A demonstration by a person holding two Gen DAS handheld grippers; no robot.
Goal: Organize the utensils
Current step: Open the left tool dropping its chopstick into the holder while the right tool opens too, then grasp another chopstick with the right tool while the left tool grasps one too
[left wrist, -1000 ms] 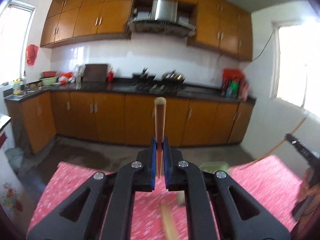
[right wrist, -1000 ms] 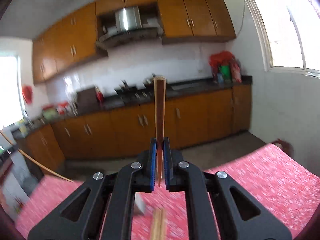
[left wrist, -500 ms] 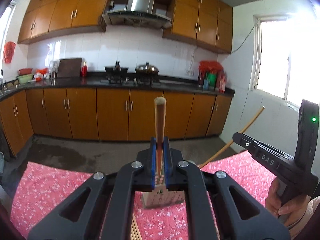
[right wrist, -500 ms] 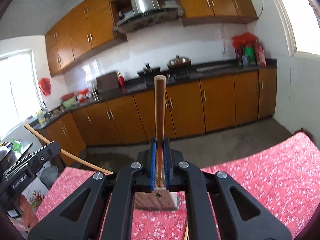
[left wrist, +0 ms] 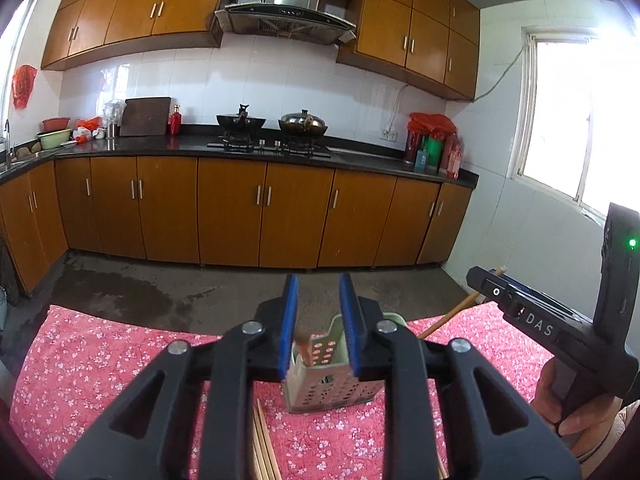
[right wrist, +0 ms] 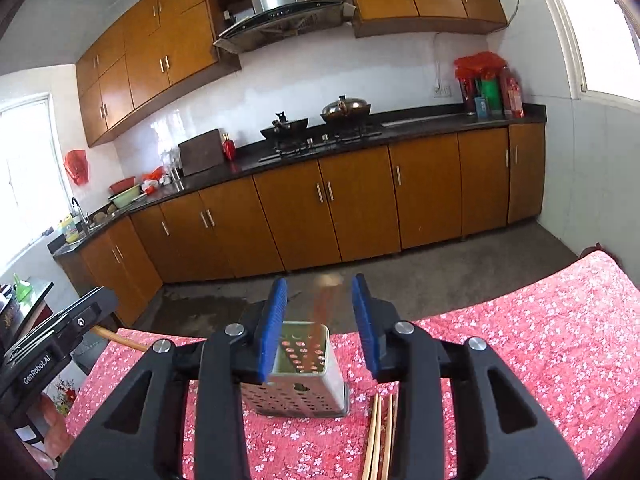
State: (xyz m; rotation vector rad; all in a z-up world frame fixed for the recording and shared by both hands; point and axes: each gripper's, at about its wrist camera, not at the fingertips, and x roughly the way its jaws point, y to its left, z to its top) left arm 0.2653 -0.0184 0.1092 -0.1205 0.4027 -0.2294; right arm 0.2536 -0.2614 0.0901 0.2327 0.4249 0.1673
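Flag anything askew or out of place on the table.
Several chopsticks lie loose on the red floral tablecloth beside the perforated metal holder, not standing in it. The holder stands upright; nothing looks spilled or damaged.

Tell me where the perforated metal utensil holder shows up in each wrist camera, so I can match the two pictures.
Left wrist view: the utensil holder stands low and centre on the red floral tablecloth, partly hidden behind the open jaws.
Right wrist view: the same holder stands low and centre between the open jaws, loose chopsticks lying just right of it.
Shared landmark: the range hood, top centre in both.
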